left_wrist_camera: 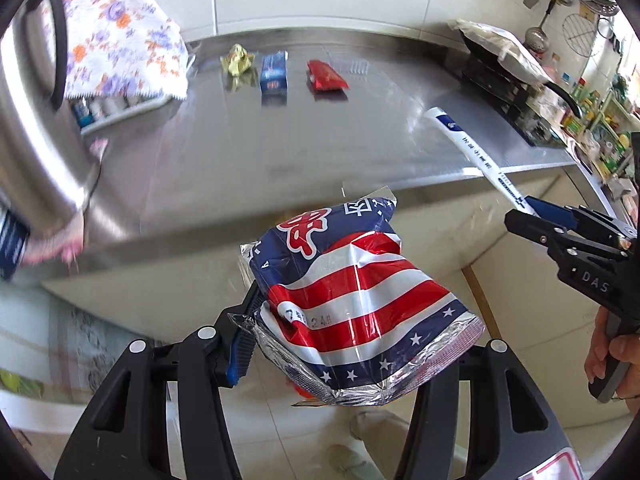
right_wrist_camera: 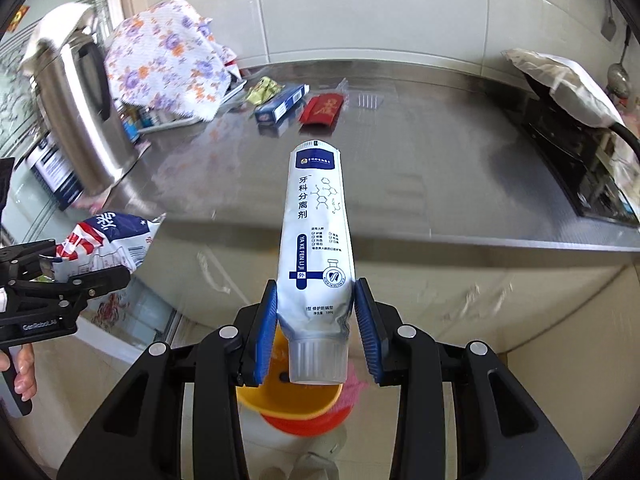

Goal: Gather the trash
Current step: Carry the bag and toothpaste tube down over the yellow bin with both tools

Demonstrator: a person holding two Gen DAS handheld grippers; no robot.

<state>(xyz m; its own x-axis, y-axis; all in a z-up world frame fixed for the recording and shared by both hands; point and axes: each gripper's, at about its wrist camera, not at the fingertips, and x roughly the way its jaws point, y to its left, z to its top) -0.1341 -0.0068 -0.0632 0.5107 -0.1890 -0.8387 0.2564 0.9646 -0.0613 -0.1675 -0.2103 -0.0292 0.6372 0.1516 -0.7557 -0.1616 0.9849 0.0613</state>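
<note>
Left gripper (left_wrist_camera: 340,320) holds a crinkled red-white-blue striped snack bag (left_wrist_camera: 356,296), jaws spread wide around it; only the left blue pad (left_wrist_camera: 240,344) shows contact, the right finger is hidden behind the foil. Right gripper (right_wrist_camera: 316,320) holds a white tube (right_wrist_camera: 318,240) near its cap end, cap toward the camera; the pads sit at both sides of the tube, and a thin gap may show on the right, so grip firmness is unclear. Both items are off the steel counter (left_wrist_camera: 280,152), out past its front edge. A yellow bin (right_wrist_camera: 288,396) with a red rim sits below the tube.

Left on the counter near the back wall: yellow-green wrapper (left_wrist_camera: 238,62), blue box (left_wrist_camera: 274,74), red packet (left_wrist_camera: 325,76), just beside one another.

Risks: the slick foil bag could slide out of a one-sided pinch and land on the floor. The tube is long and held at one end, so it could pivot or drop outside the bin. The two grippers are close together over the bin, so collision is possible.
</note>
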